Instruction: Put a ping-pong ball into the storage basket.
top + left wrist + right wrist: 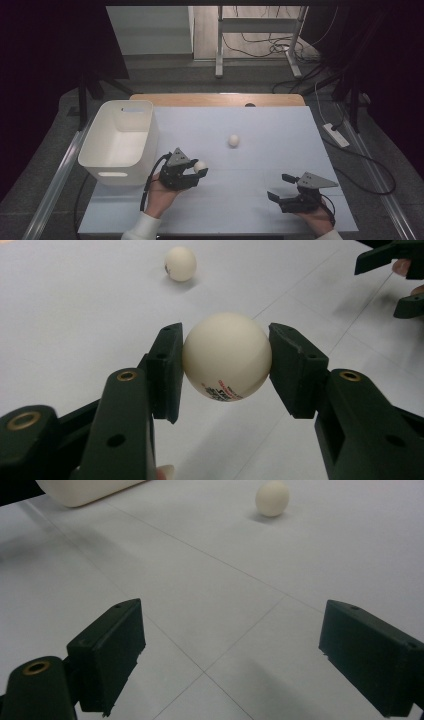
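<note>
The left gripper (199, 169) has its jaws clamped on a white ball (200, 165), one pad pressing each side, with red and black print on the ball's underside in the left gripper view (227, 356). It sits at the near left of the pale table (260, 200), just right of the white bin (120, 141), and the held ball looks to be clear of the surface, though from above that is hard to judge. A second white ball (233, 140) lies loose on the table farther out, near the middle, well apart from both grippers. The right gripper (281, 187) rests at the near right with its jaws spread wide and nothing between them; its own view shows bare table past the pads and the loose ball (272, 498) far off.
</note>
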The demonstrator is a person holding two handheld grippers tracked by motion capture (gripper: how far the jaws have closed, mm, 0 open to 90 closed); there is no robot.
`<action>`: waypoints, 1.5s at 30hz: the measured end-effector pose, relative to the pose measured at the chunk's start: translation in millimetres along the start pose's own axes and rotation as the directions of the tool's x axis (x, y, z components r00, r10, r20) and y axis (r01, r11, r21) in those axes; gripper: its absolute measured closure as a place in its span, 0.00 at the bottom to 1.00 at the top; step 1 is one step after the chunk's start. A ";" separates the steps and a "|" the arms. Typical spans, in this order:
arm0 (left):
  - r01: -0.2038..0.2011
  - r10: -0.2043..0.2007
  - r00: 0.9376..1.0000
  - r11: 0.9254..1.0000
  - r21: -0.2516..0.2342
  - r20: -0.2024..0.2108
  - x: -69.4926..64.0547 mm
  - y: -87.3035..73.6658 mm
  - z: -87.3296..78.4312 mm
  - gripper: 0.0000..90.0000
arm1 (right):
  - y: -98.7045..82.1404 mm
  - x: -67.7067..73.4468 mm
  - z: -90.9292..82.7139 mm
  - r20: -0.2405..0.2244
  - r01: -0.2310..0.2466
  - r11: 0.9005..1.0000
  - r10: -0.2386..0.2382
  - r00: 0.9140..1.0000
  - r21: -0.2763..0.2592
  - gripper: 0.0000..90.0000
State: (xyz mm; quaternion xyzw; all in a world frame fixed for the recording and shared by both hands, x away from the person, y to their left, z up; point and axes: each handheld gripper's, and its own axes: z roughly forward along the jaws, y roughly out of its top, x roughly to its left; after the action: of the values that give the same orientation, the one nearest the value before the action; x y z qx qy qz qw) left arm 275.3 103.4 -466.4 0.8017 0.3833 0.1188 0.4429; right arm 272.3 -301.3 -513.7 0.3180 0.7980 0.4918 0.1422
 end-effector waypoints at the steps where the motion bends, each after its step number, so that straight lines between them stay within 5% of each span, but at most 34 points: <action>1: -0.002 0.002 1.000 1.000 -0.003 -0.002 -0.3 0.4 -1.3 0.56 | -0.3 -0.3 -0.2 -0.001 -0.002 1.000 0.002 1.000 -0.002 0.12; 24: -0.037 0.037 0.999 0.993 -0.112 -0.002 -4.4 18.0 -17.8 0.56 | -0.8 -2.6 -3.2 0.015 -0.031 0.999 0.031 0.999 -0.012 0.12; 45: -0.017 0.017 1.000 0.983 -0.183 -0.002 4.1 30.4 -33.6 0.56 | -0.1 -2.9 -4.0 0.027 -0.028 0.999 0.029 0.999 -0.019 0.12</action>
State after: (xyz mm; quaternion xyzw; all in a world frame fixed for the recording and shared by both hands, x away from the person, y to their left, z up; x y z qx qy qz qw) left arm 275.7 117.6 -423.2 0.7608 0.3638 0.1574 0.5139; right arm 272.3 -305.9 -512.1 0.3347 0.7868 0.4967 0.1488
